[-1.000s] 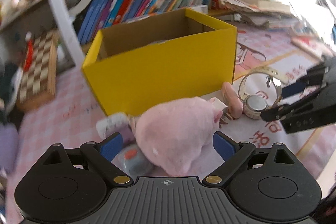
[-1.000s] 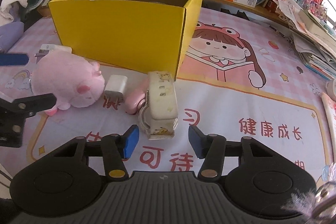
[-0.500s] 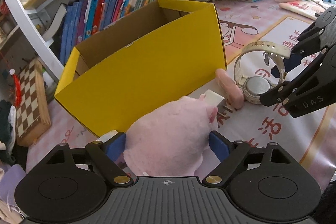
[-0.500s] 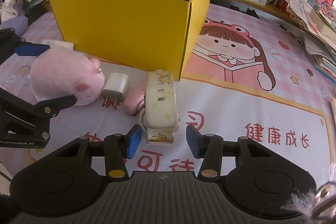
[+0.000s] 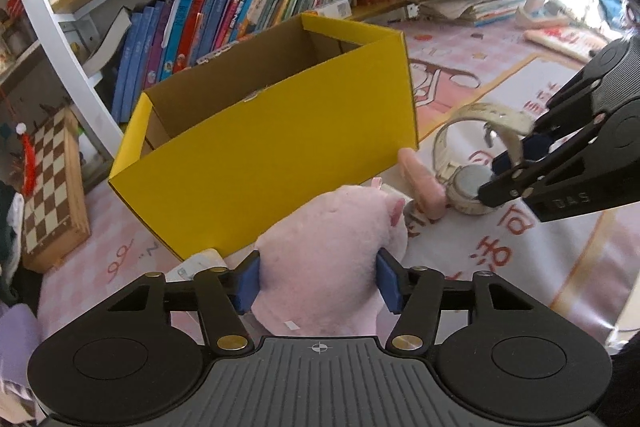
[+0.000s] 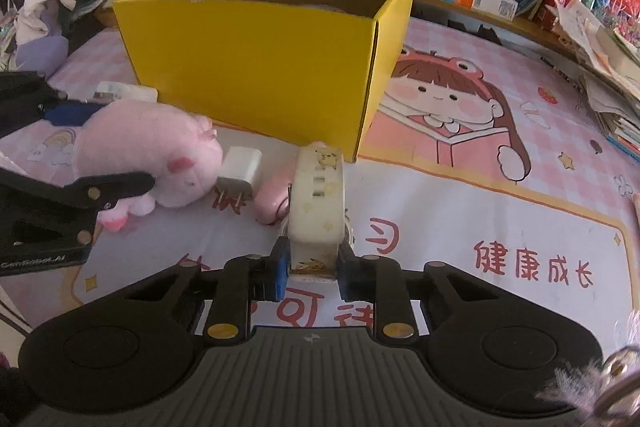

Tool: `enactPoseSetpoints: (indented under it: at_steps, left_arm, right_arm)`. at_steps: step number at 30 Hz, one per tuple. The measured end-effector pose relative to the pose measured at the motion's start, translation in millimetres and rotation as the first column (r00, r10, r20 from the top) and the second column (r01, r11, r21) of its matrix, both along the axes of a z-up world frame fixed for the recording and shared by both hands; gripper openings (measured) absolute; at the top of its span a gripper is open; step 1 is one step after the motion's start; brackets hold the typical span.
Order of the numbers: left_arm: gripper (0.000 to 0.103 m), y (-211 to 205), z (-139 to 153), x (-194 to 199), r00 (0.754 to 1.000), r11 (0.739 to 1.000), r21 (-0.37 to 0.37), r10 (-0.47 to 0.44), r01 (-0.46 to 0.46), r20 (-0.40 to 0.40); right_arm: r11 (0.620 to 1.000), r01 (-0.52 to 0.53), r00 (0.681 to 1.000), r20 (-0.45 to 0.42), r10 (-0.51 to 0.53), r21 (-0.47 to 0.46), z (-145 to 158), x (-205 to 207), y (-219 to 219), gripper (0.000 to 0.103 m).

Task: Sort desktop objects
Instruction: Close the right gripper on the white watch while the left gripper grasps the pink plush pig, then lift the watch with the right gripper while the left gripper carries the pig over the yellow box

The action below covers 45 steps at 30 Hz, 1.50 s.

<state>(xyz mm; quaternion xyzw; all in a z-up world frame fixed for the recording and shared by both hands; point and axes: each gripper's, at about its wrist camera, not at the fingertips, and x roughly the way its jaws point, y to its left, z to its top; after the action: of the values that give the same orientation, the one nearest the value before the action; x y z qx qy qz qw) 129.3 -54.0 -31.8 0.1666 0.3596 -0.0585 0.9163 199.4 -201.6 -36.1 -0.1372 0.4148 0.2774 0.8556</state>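
Before the yellow box (image 6: 256, 67), your left claw (image 5: 318, 281) has just closed onto the plush (image 5: 328, 251) and your right claw (image 6: 310, 267) onto the watch (image 6: 316, 207), both still on the surface (image 6: 460, 195), likely for boxing.

Bookshelf books (image 5: 256, 7), chessboard (image 5: 48, 187)

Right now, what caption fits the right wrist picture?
Right gripper pinches a cream watch before the yellow box.
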Motion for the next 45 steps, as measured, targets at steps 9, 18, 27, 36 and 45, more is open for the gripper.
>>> enactPoseSetpoints:
  at_steps: [9, 18, 27, 36, 45]
  left_arm:
    - [0.057, 13, 29, -18, 0.999, 0.987, -0.158, 0.021, -0.015, 0.040]
    - [0.057, 14, 46, -35, 0.995, 0.984, -0.179, -0.005, 0.023, 0.099]
    - [0.057, 27, 57, -52, 0.990, 0.979, -0.204, 0.005, 0.024, 0.139]
    - [0.057, 38, 72, -66, 0.982, 0.974, -0.223, 0.012, 0.031, 0.189]
    - [0.057, 45, 82, -77, 0.973, 0.973, -0.227, 0.012, 0.042, 0.231]
  right_arm:
    - [1.000, 0.005, 0.999, 0.046, -0.005, 0.011, 22, -17, -2, 0.022]
    - [1.000, 0.010, 0.998, 0.058, -0.012, 0.023, 41, -37, 2, 0.022]
    - [0.999, 0.030, 0.997, 0.069, -0.032, 0.029, 51, -50, 6, 0.022]
    - [0.999, 0.010, 0.995, 0.100, -0.013, 0.037, 68, -63, 16, 0.022]
    - [0.999, -0.036, 0.991, 0.128, 0.032, 0.029, 84, -71, 31, 0.022]
